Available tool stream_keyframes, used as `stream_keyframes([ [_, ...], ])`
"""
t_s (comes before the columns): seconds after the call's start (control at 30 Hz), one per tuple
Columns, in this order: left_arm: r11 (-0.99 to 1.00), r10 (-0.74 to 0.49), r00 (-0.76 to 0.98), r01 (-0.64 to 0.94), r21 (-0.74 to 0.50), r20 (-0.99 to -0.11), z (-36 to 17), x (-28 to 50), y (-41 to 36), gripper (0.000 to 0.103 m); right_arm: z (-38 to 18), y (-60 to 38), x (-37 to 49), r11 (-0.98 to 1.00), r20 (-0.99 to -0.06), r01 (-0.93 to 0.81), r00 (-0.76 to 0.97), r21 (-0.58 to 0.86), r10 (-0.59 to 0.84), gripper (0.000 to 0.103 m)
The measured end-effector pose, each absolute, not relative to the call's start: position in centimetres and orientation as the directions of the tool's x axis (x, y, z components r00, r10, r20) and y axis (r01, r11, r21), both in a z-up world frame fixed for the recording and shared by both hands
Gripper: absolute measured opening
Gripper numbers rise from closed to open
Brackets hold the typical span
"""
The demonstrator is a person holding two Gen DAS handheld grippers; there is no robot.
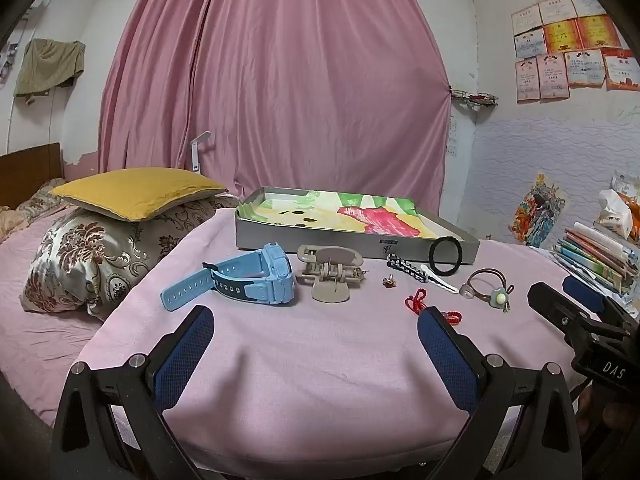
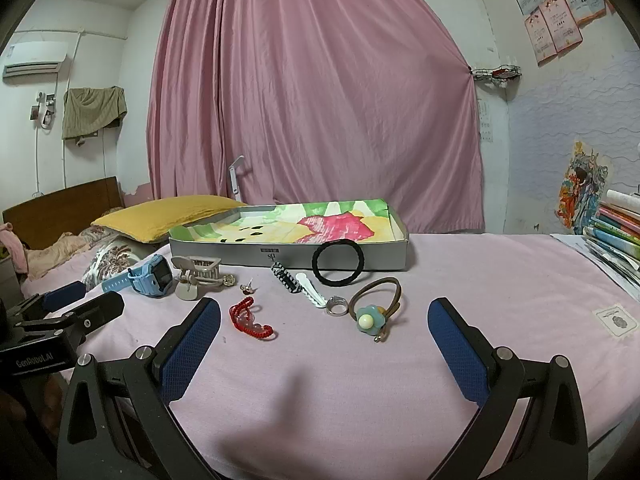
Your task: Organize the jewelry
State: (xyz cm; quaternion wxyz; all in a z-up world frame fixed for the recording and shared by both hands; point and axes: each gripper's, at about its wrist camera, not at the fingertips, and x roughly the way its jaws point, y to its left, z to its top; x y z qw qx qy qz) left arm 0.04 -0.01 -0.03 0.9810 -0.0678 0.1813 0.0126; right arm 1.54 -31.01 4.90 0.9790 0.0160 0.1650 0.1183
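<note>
Jewelry lies in a row on a pink-covered table, in front of a shallow grey box [image 1: 304, 240] [image 2: 224, 250] lined with a colourful drawing. From the left: a blue watch [image 1: 256, 280] [image 2: 150, 276], a beige claw clip [image 1: 330, 270] [image 2: 196, 274], a small earring [image 1: 389, 282] [image 2: 247, 289], a red cord bracelet [image 1: 418, 300] [image 2: 250, 320], a black-and-white clip [image 2: 286, 277], a white clip [image 2: 310, 290], a black hair tie [image 1: 446, 256] [image 2: 338, 262] leaning on the box, a silver ring [image 2: 336, 305], a brown flower hair tie [image 1: 490, 288] [image 2: 374, 310]. My left gripper [image 1: 316, 344] and right gripper [image 2: 324, 340] are open and empty, short of the row.
A yellow pillow [image 1: 136, 192] on a floral pillow lies on the bed at the left. Stacked books [image 1: 596, 256] [image 2: 618, 232] stand at the table's right edge. A pink curtain [image 2: 320, 100] hangs behind. The right gripper shows in the left wrist view [image 1: 580, 320].
</note>
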Motion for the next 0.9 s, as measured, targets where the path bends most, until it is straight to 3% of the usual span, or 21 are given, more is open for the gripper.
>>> stream_keyframes([
  [0.9,0.991,-0.001,0.934,-0.048,-0.126,-0.358,0.00,0.01,0.00,0.102,4.80,-30.84,1.38,0.971,-0.319,-0.227,0.917,0.075,0.239,0.102],
])
